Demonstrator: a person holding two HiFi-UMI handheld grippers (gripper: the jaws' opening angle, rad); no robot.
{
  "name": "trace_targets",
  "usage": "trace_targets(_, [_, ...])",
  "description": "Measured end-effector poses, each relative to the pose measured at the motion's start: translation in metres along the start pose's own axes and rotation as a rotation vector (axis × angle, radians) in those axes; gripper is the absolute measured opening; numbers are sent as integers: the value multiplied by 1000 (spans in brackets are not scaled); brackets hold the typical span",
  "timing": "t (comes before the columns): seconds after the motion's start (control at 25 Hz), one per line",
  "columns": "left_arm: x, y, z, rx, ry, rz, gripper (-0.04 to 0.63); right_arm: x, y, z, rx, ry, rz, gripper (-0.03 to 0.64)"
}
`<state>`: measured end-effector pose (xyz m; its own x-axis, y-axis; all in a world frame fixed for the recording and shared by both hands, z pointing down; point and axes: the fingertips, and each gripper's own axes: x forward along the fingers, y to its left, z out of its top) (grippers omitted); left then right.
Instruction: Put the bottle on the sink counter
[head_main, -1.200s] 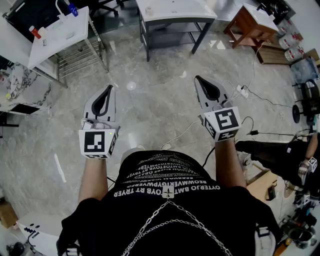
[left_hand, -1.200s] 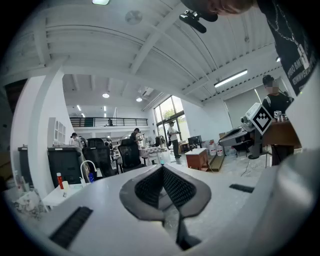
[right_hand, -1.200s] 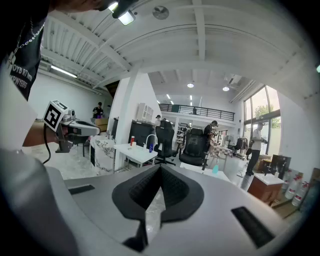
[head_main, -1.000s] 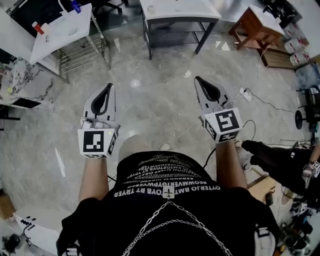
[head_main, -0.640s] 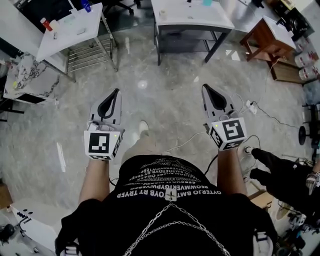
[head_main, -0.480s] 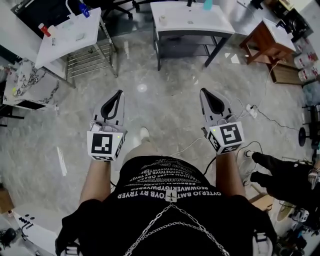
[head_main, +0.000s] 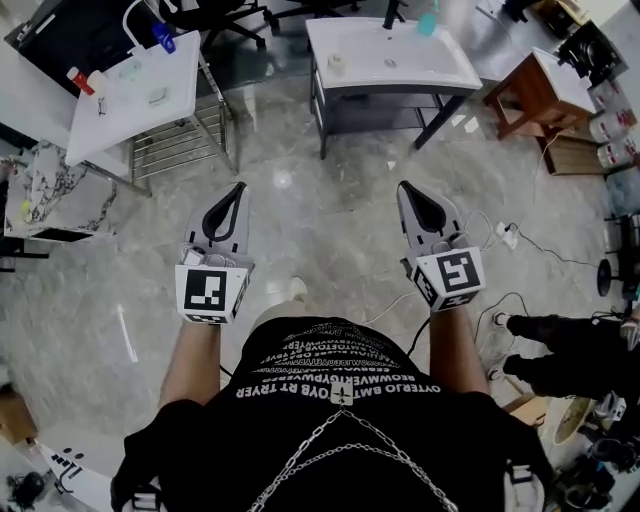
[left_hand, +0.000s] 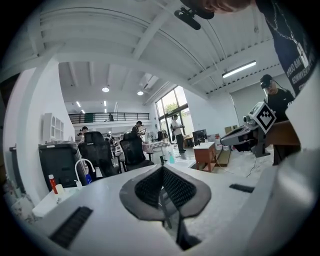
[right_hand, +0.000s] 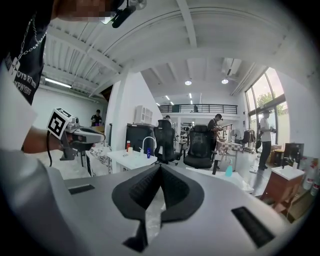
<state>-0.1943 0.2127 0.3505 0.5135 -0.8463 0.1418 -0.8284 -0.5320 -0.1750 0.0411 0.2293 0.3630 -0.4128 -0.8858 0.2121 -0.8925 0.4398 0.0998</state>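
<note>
A white sink counter (head_main: 440, 70) on dark legs stands ahead at the top of the head view, with a black faucet and a teal bottle (head_main: 428, 22) at its back edge. In the right gripper view that teal bottle (right_hand: 228, 171) is far off. A white table (head_main: 125, 95) at the upper left carries a blue-capped bottle (head_main: 161, 39) and a red-capped bottle (head_main: 72, 76). My left gripper (head_main: 237, 189) and right gripper (head_main: 404, 188) are held out side by side above the floor. Both are shut with nothing in them, well short of the counter.
A wire rack (head_main: 185, 135) sits under the white table. A wooden side table (head_main: 545, 85) stands right of the sink. A power strip and cables (head_main: 508, 234) lie on the floor at right, near a seated person's legs (head_main: 560, 340). Office chairs (right_hand: 201, 145) stand behind.
Both grippers have been carried forward across the floor, still shut and empty. The sink counter and white table have come further into view and nearer.
</note>
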Motion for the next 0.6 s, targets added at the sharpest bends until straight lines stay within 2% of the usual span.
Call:
trace_targets(0.36, [65,59,-5,-27,-23,-68,6,78,-17,28,-8,10,-47,-3])
trace_targets(0.6, [97,83,-3,-20,-57,-103,6,104,-18,37,18,0,-73,-3])
